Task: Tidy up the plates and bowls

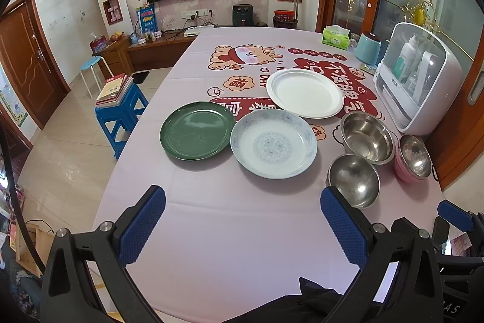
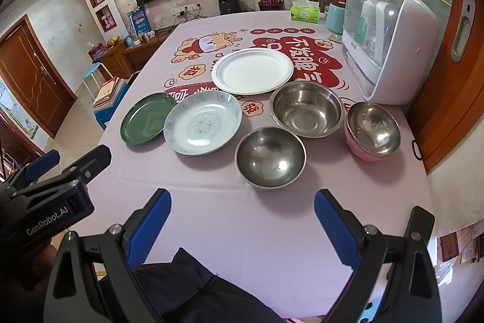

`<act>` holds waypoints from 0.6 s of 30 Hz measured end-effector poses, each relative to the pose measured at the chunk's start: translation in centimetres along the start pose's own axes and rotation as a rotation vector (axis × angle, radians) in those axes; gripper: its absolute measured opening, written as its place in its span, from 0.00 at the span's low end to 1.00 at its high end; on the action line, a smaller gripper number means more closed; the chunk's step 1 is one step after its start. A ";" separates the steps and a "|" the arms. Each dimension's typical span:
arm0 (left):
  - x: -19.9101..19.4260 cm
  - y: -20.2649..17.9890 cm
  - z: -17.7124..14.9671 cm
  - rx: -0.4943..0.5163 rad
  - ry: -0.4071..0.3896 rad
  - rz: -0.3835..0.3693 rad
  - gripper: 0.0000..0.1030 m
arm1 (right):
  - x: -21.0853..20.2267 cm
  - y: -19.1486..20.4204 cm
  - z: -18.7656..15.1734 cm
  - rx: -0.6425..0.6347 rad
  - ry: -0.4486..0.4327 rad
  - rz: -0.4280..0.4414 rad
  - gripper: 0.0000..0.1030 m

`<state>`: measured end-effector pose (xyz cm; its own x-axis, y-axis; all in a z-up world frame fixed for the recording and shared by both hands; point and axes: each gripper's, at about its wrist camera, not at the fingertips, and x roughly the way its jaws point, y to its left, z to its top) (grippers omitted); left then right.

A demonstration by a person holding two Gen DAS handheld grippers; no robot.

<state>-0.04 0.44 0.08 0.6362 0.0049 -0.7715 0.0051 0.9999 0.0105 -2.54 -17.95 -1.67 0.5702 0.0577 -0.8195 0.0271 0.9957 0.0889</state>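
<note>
On the pink tablecloth lie a green plate (image 1: 197, 130) (image 2: 147, 118), a blue-patterned plate (image 1: 273, 143) (image 2: 202, 122) and a white plate (image 1: 304, 93) (image 2: 252, 71). To their right stand a small steel bowl (image 1: 354, 180) (image 2: 270, 157), a larger steel bowl (image 1: 368, 137) (image 2: 307, 108) and a pink bowl with a steel inside (image 1: 413, 157) (image 2: 372, 130). My left gripper (image 1: 242, 202) is open and empty, near the front of the table before the plates. My right gripper (image 2: 242, 202) is open and empty, just before the small steel bowl.
A white cabinet with bottles (image 1: 417, 77) (image 2: 390, 41) stands at the table's right edge. A teal container (image 1: 367, 49) and a green tissue box (image 1: 335, 36) sit at the far right. A blue stool with books (image 1: 121, 108) stands left of the table.
</note>
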 end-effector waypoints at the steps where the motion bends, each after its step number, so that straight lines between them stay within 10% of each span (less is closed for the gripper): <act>1: 0.0 0.0 0.0 0.000 0.000 0.001 0.99 | 0.0 0.0 0.0 0.000 0.000 0.000 0.93; 18: 0.2 -0.2 0.0 0.001 0.002 0.005 0.99 | -0.1 -0.1 0.0 0.004 0.001 0.003 0.93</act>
<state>0.11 0.29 -0.06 0.6343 0.0098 -0.7730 0.0027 0.9999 0.0150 -2.60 -18.01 -1.64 0.5692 0.0604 -0.8200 0.0285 0.9953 0.0931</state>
